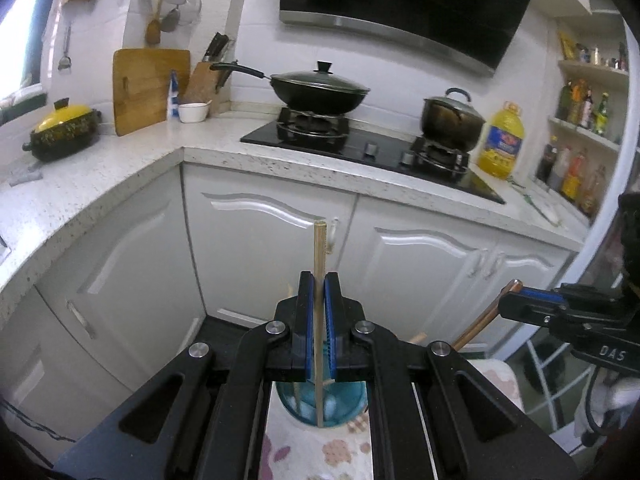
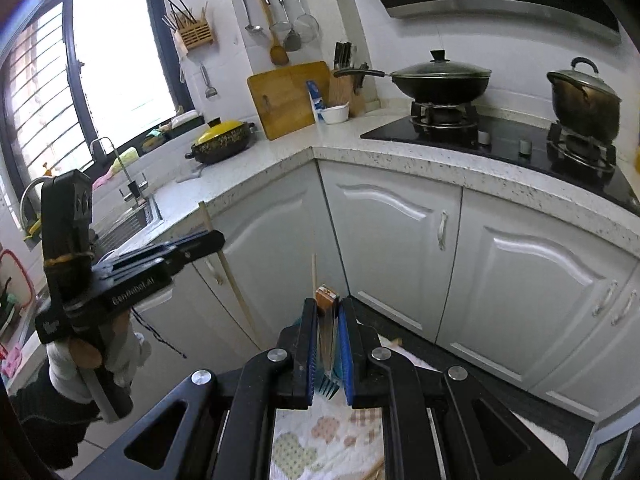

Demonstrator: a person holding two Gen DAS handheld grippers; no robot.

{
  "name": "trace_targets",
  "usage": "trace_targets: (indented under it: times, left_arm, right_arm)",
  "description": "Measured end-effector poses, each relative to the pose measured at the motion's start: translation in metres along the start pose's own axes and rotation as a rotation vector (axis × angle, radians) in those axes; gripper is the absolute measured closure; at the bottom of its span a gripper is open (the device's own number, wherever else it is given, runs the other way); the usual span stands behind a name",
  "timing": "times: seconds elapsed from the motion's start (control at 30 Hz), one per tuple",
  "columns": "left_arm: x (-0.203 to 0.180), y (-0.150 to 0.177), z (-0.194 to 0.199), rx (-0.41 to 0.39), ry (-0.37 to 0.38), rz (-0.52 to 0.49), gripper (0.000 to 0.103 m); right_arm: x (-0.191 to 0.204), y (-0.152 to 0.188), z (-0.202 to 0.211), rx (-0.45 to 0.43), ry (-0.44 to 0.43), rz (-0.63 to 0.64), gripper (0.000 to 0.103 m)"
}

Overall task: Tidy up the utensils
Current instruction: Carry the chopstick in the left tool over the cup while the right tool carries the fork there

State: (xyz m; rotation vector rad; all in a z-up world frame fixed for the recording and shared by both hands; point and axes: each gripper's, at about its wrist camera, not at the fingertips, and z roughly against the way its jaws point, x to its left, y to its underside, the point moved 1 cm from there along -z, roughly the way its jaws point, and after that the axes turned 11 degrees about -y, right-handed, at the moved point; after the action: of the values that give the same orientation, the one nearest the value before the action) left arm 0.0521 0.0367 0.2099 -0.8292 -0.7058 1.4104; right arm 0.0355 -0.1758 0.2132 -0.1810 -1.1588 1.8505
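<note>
My left gripper (image 1: 319,312) points level toward the white cabinet doors (image 1: 256,248), its blue pads nearly closed on a single wooden chopstick (image 1: 319,264) held upright, lower end reaching into the blue holder (image 1: 304,404) directly beneath. That holder sits on a floral cloth (image 1: 320,452). My right gripper (image 2: 329,332), just beside the holder, is pinched on a fork (image 2: 327,344) with a brown handle end, handle up and tines down above the cloth. In the left view the right gripper extends sideways, near the holder.

Wok (image 1: 320,90) left of pot (image 1: 450,120), both on stove (image 1: 372,152)
</note>
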Motion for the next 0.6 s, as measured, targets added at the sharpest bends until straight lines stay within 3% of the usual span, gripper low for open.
trace_targets:
  times: [0.6]
  left_arm:
    - [-0.005, 0.011, -0.055, 0.050, -0.055, 0.017, 0.099]
  right_arm:
    - [-0.030, -0.006, -0.058, 0.054, 0.017, -0.029, 0.093]
